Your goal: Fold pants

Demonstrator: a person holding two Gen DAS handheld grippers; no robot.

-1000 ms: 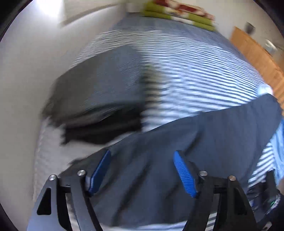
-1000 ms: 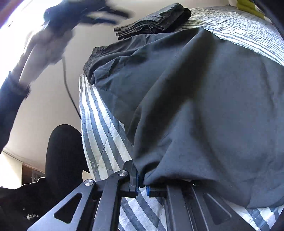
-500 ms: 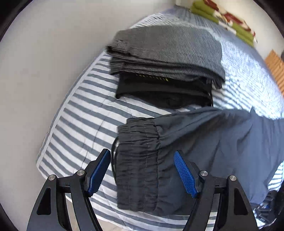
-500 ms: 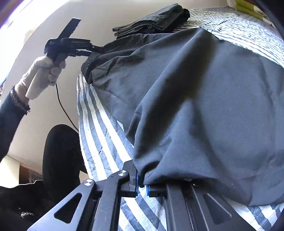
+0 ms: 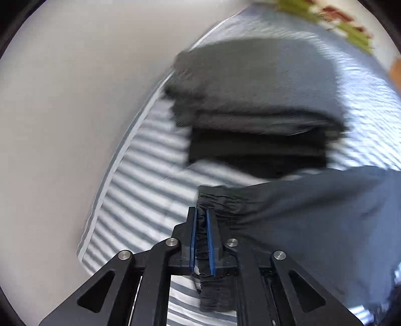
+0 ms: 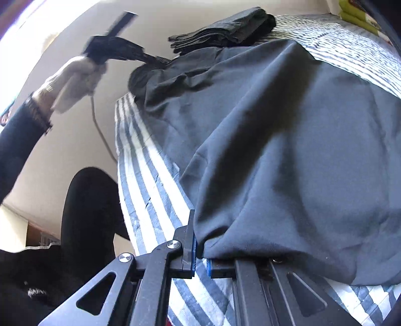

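Dark grey-blue pants (image 6: 288,150) spread across striped bedspread (image 6: 155,190), near bed's edge. Left gripper (image 5: 202,213) jaws just closing, now clamped on gathered elastic waistband (image 5: 220,200); fabric bunched between blue pads (image 5: 193,240), hanging out below them. Same gripper seen in right wrist view (image 6: 147,56), pinching waistband corner, lifted slightly off bed, held by gloved left hand (image 6: 80,75) with dark sleeve (image 6: 15,140); cable trailing down from it. Left view blurred. Right gripper (image 6: 200,250) jaws together, clamped on other end of pants, hem edge caught between pads, cloth draped over right finger. Pants stretched between both grippers. Stack of folded clothes (image 5: 255,100) just beyond waistband on bedspread: grey pair on top, black one under it; also visible at top of right wrist view (image 6: 225,30). Green and red patterned fabric (image 5: 338,22) at far end of bed. Person's dark-clad leg (image 6: 87,213) beside bed, lower left.
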